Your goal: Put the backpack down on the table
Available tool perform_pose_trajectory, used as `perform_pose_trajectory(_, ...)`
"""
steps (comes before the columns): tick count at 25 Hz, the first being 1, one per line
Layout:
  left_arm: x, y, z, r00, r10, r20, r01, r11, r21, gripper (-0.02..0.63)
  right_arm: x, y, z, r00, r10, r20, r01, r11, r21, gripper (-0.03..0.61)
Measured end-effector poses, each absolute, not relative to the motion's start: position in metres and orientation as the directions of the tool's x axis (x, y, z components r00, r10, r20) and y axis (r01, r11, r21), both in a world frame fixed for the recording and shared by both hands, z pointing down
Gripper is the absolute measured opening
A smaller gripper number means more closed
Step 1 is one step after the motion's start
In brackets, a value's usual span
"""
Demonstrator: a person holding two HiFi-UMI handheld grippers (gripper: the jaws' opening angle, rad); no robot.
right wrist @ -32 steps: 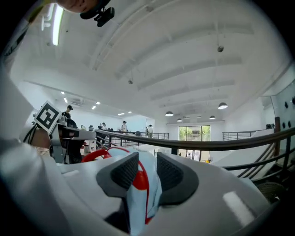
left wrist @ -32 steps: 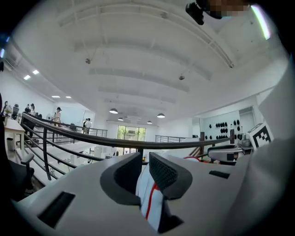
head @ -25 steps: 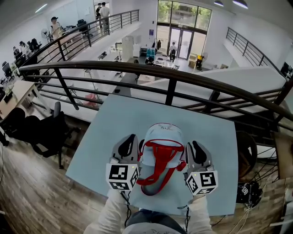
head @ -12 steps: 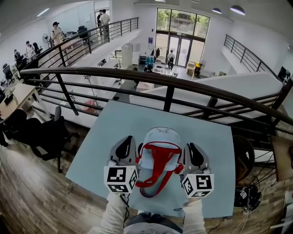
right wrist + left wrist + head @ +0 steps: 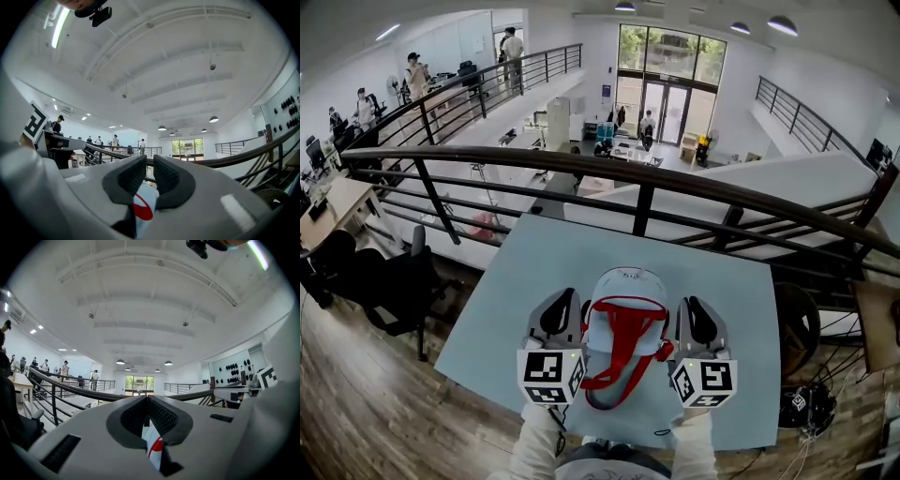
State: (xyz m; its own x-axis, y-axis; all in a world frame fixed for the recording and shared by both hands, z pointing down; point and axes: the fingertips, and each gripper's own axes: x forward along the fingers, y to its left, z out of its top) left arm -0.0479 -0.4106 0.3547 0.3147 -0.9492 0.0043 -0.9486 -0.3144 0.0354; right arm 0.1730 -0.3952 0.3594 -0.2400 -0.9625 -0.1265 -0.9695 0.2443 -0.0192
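- The pale blue desk (image 5: 534, 272) lies under both tools, and a dark railing (image 5: 647, 183) crosses beyond its 12 o'clock edge.
- The backpack (image 5: 623, 286) is white and pale blue. It sits upright over the desk's 6 o'clock part, near the edge by the person. I cannot tell whether its base touches the desk.
- The left tool (image 5: 565, 302) is at the backpack's 9 o'clock side, touching it and pointing toward 12 o'clock. In its own view (image 5: 148, 401) the jaws are pressed together at the tips, with white and red backpack fabric (image 5: 153, 444) pinched between them lower down.
- The right tool (image 5: 694, 309) is at the backpack's 3 o'clock side, pointing the same way. Its jaws (image 5: 150, 171) have just been closing. They now stand almost together and grip backpack fabric (image 5: 143, 204), which shows between them below the pads.
- Red straps (image 5: 628, 342) loop down the backpack's face toward 6 o'clock.
- One marker cube (image 5: 548, 375) sits at the 6 o'clock end of the left tool and another (image 5: 705, 382) at that end of the right.
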Motion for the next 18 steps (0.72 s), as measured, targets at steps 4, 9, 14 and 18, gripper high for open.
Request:
perform_pose_trajectory(4, -0.0505, -0.4100, 0.3548, 0.311, -0.950, 0.004, -0.950, -0.311, 0.034, 0.011, 0.1761, -0.3944, 0.3584, -0.223, -0.966, -0.130, -0.974, 0.227, -0.018, 0.044)
perform_pose_trajectory(9, -0.0485, -0.4083, 0.3551, 0.311, -0.950, 0.006, -0.950, -0.311, 0.036, 0.011, 0.1798, -0.3942, 0.3578, -0.213, -0.969, -0.129, -0.976, 0.217, -0.022, 0.044)
perform_pose_trajectory(14, -0.0469, -0.4106, 0.3569, 0.317, -0.948, 0.013, -0.948, -0.317, 0.040, 0.011, 0.1800, -0.3969, 0.3603, -0.205, -0.971, -0.123, -0.978, 0.209, -0.021, 0.044)
perform_pose_trajectory(18, -0.0482, -0.4122, 0.3550, 0.316, -0.949, 0.011, -0.948, -0.315, 0.037, 0.011, 0.1795, -0.3984, 0.3593, -0.196, -0.973, -0.123, -0.980, 0.200, -0.017, 0.044)
